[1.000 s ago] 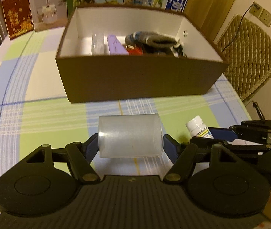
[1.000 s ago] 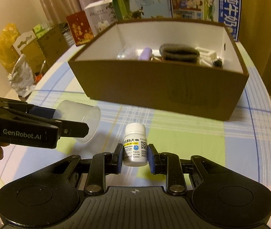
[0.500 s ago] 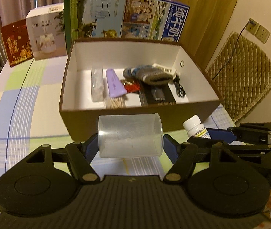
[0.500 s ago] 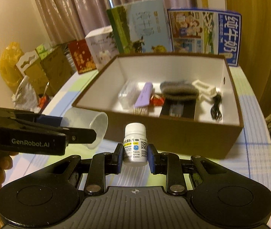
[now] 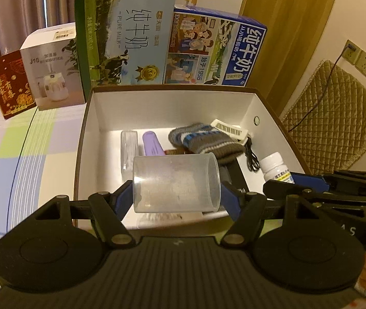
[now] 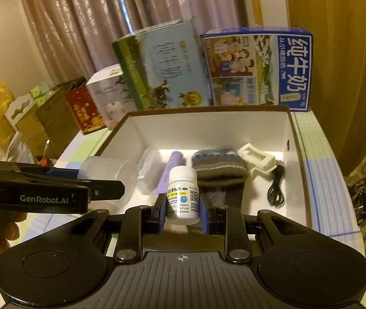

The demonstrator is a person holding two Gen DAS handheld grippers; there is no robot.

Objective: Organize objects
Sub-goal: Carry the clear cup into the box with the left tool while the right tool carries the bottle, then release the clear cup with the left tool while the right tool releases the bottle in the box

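Both claws are loaded: my left claw point(image 5: 176, 195) clamps a frosted translucent plastic cup point(image 5: 175, 182) lying sideways, my right claw point(image 6: 183, 212) pinches a small white pill bottle point(image 6: 183, 195), both over the brown white-lined cardboard box point(image 5: 273, 118). Several items already lie inside; releasing remains. Only the right view shows the black cable point(image 6: 275, 188) fully.

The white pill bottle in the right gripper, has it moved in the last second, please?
Yes. The white pill bottle has been carried forward from the tablecloth to above the brown box.
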